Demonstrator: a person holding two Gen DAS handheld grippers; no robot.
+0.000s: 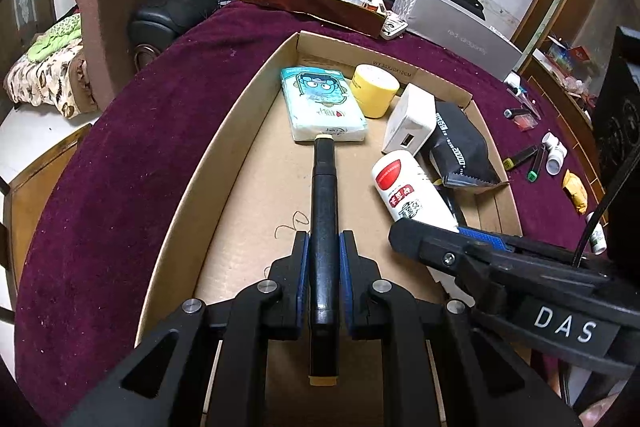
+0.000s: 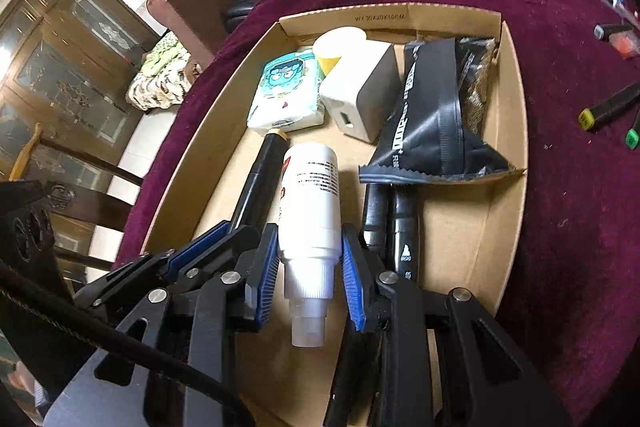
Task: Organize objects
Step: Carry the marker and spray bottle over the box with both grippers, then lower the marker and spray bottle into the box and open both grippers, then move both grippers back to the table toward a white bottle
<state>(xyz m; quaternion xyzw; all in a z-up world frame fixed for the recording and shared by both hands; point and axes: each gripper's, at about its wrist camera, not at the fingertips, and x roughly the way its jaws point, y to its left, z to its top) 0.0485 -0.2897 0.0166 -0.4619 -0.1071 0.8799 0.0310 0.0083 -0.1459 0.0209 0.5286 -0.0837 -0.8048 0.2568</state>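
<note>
Both sets of jaws are occupied over the cardboard box: the left gripper is clamped on a black marker with a yellow cap, its blue pads pressed flat against the barrel, while the right gripper has its blue pads just beside the shoulders of a white spray bottle — whether they truly pinch it or have a sliver of gap cannot be told from the right wrist view. The marker points down the box, its far tip touching or nearly touching the tissue pack that lies against the back wall beside a yellow tape roll, a white charger block and a black foil pouch. Two more black markers lie under the pouch's edge on the box floor. Out on the maroon tablecloth, well apart from the box, several loose markers and a small white bottle wait to be collected. The step in hand looks like placement — both items are being laid into the box side by side. The next move calls for lowering each until it rests on the cardboard, opening the jaws, and lifting straight back so the round bottle is not nudged into rolling.
</note>
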